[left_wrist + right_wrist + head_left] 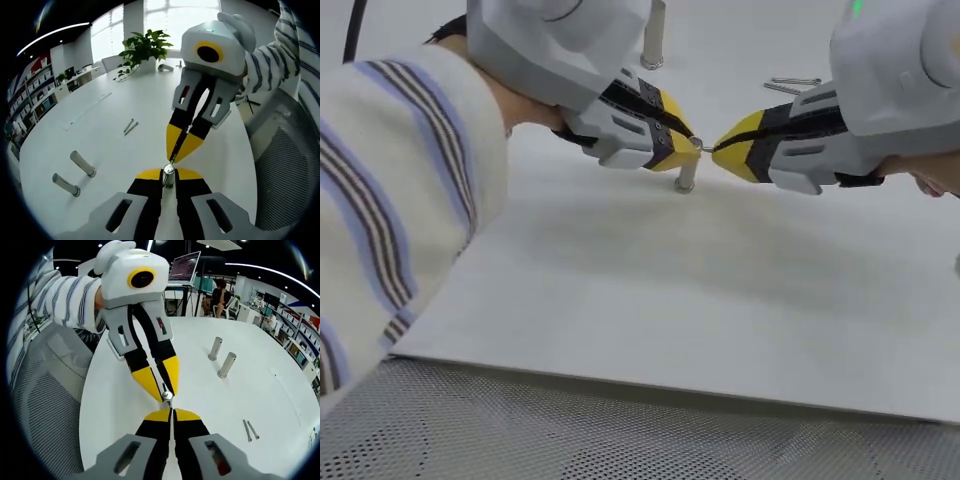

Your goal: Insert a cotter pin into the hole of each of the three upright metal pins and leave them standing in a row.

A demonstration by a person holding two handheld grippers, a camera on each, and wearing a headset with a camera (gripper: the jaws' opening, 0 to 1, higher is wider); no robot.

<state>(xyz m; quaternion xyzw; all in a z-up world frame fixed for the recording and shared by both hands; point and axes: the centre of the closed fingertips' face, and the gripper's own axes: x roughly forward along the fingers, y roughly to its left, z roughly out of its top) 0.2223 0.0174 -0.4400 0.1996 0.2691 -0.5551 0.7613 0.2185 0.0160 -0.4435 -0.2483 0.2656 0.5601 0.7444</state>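
Observation:
An upright metal pin (686,176) stands on the white table (650,280), and my left gripper (691,149) is shut on its top. In the left gripper view the pin's head (169,175) sits between the yellow jaw tips. My right gripper (718,150) faces it tip to tip, shut on a thin cotter pin (705,148) whose end meets the pin's head (167,396). Two more metal pins (215,348) (227,365) stand apart from this one, side by side. Two loose cotter pins (131,126) lie flat on the table.
One of the other metal pins (653,40) stands behind my left gripper, and the spare cotter pins (792,84) lie behind my right gripper. A striped sleeve (390,200) fills the near left. The table's front edge (650,385) borders perforated grey mesh (620,440).

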